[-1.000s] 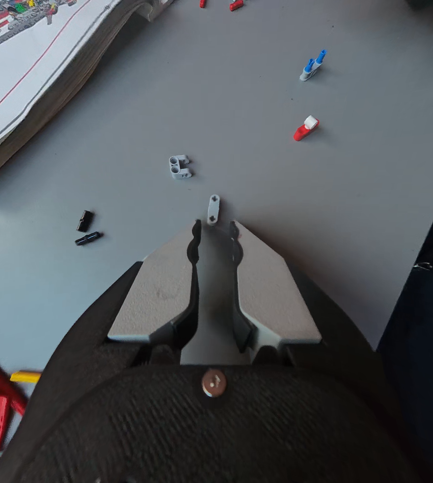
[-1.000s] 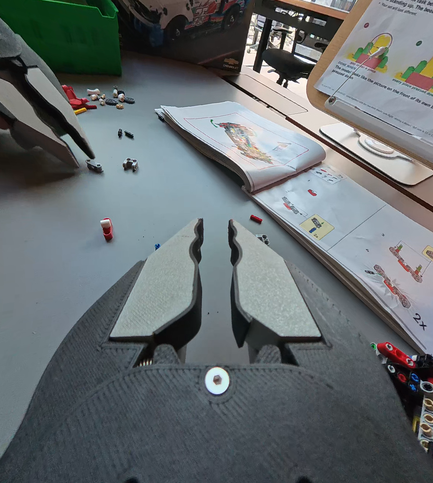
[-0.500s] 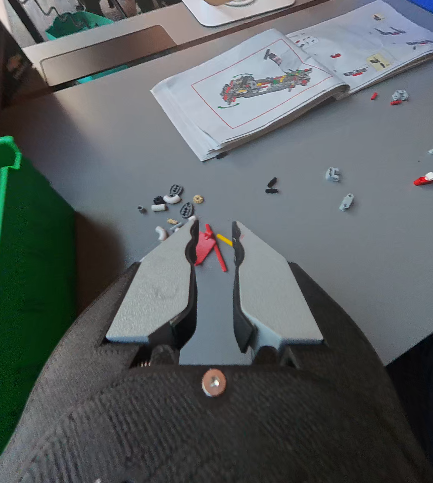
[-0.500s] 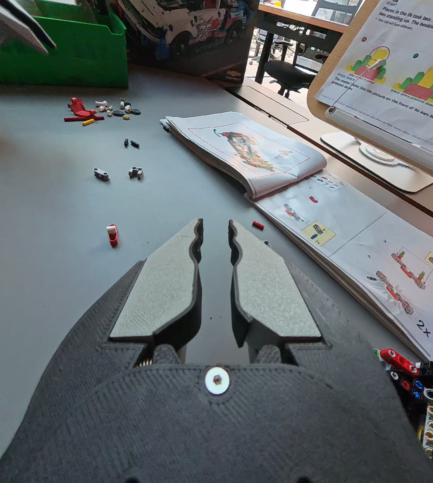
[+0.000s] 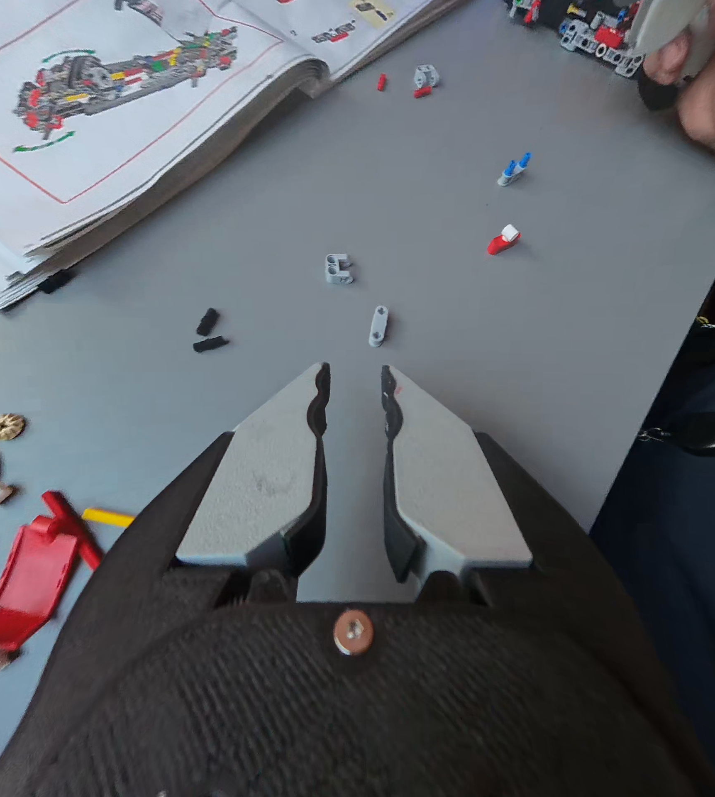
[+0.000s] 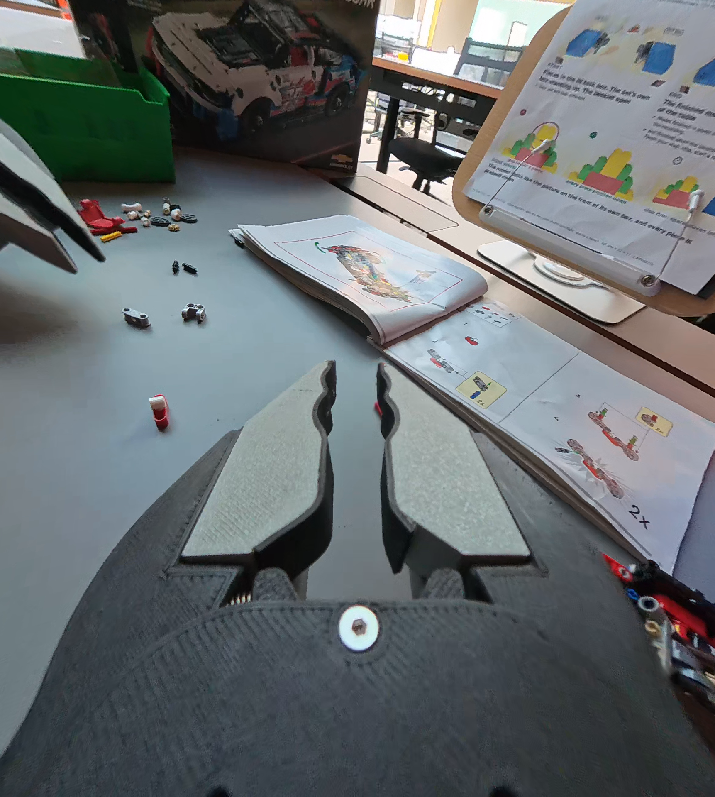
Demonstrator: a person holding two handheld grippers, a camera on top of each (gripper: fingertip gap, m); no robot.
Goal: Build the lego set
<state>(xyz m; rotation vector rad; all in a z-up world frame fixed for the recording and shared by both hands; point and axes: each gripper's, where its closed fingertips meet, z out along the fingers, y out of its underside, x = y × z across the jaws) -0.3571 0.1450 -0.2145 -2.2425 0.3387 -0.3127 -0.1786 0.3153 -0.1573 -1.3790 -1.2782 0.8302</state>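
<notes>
My left gripper (image 5: 355, 371) is open and empty, low over the grey table (image 5: 433, 215). A small grey two-hole link (image 5: 378, 325) lies just ahead of its tips, apart from them. A grey forked connector (image 5: 338, 269) lies a little farther on, and two black pins (image 5: 209, 332) lie to the left. My right gripper (image 6: 355, 371) is open and empty above the table. A red pin (image 6: 377, 407) shows partly behind its right finger (image 6: 433, 453). The left gripper also shows in the right wrist view (image 6: 84, 254), above and left of the link (image 6: 136, 317).
An open instruction booklet (image 6: 368, 267) lies ahead right. A red-and-white piece (image 5: 503, 240) and a grey piece with blue pins (image 5: 514, 169) lie right. A red panel (image 5: 23, 591) and small parts lie left. A green bin (image 6: 66, 112), a car-picture box (image 6: 260, 77), a sheet stand (image 6: 627, 129) and a part-built model (image 6: 692, 625) surround. The tips of one gripper are about 25 centimeters away from the tips of the other. To the link (image 6: 136, 317): left tips about 5 centimeters, right tips about 20 centimeters. Look for it in the left wrist view (image 5: 384, 322) too.
My left gripper stood close over the grey link, swung away towards the red panel and small parts, and is now back facing the link from slightly farther off. The right gripper barely moved.
</notes>
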